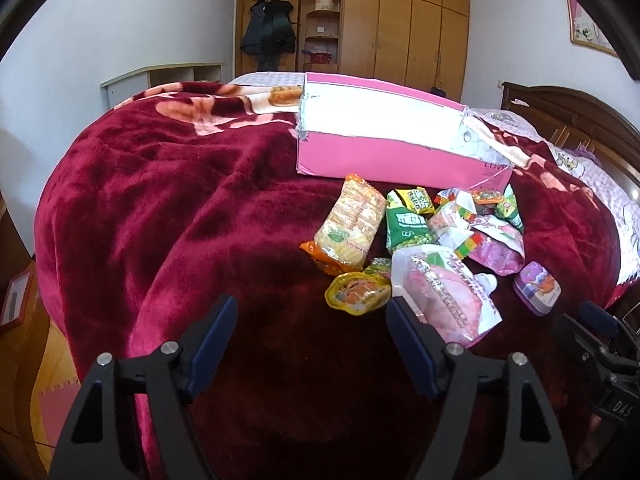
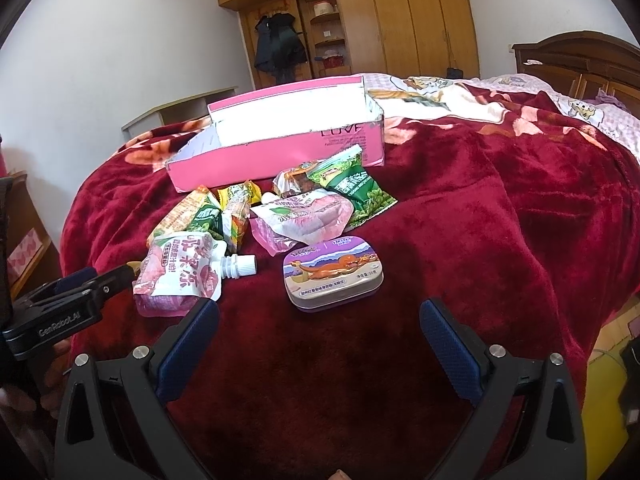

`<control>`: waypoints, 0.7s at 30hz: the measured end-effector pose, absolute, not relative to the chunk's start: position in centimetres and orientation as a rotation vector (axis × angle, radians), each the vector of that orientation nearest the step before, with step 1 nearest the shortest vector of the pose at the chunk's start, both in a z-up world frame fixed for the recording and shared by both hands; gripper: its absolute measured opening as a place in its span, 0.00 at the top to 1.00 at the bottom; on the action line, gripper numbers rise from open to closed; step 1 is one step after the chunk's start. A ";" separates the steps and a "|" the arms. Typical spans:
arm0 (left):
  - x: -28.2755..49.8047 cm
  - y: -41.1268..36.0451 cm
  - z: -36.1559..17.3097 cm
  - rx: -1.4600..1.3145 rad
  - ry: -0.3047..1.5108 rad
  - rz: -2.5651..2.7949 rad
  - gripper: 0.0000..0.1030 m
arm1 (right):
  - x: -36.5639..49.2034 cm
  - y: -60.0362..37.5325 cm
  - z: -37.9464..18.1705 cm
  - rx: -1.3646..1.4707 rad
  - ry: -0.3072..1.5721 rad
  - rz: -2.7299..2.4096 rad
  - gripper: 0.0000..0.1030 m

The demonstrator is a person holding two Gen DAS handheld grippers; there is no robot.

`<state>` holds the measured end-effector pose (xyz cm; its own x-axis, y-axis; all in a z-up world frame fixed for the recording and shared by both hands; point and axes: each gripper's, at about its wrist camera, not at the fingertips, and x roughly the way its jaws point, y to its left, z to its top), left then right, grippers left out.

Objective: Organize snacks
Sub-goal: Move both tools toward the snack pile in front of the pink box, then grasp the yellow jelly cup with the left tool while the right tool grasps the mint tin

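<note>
- Where the dark red floral blanket (image 1: 160, 184) is spread over the bed, a pile of snacks is seen lying in front of an open pink cardboard box (image 1: 400, 160), whose white inside is lit and whose contents cannot be made out.
- Behind the bed, a wooden wardrobe (image 1: 404, 28) is visible, with a dark jacket (image 1: 269, 30) hung beside its open shelves; a dark wooden headboard (image 2: 576, 64) is seen on the right.
- Nearest the box, an orange cracker packet (image 1: 352, 220), a green pea packet (image 1: 404, 226) and several small crumpled wrappers are heaped together, touching one another.
- A pink jelly pouch with a white screw cap (image 2: 184, 276) lies at the near edge of the pile; a second pink pouch (image 2: 308, 216) lies behind it, partly under a green pea bag (image 2: 360, 192).
- A purple mint tin with an orange dinosaur (image 2: 332, 276) lies flat on the blanket, just apart from the pile.
- A yellow-rimmed jelly cup (image 1: 358, 294) is seen beside the near pouch.
- The left gripper (image 1: 310, 340) is held with its blue-padded fingers wide apart; nothing is between them, and its right finger overlaps the near pouch's edge in this view, though contact cannot be told.
- The right gripper (image 2: 320, 340) is likewise spread wide and holds nothing, with the tin lying just ahead of its gap, untouched.
</note>
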<state>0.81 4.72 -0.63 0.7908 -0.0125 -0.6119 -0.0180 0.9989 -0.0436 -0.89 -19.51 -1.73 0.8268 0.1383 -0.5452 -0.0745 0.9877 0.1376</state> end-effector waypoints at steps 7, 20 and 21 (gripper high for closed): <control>1.5 4.2 -1.1 -0.014 0.662 -0.022 0.33 | -0.3 -19.4 -1.9 0.107 0.600 0.118 0.05; 3.2 2.8 -2.1 0.011 0.672 -0.069 0.41 | 1.6 -19.3 -2.5 0.078 0.621 0.115 0.11; 3.3 2.9 -2.1 0.007 0.672 -0.070 0.41 | 1.7 -19.3 -2.6 0.076 0.621 0.117 0.11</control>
<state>3.29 2.90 -2.08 0.7805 -0.0627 -0.6220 0.0672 0.9976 -0.0163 1.73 -19.27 -2.56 0.8072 0.1319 -0.5754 -0.0863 0.9906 0.1060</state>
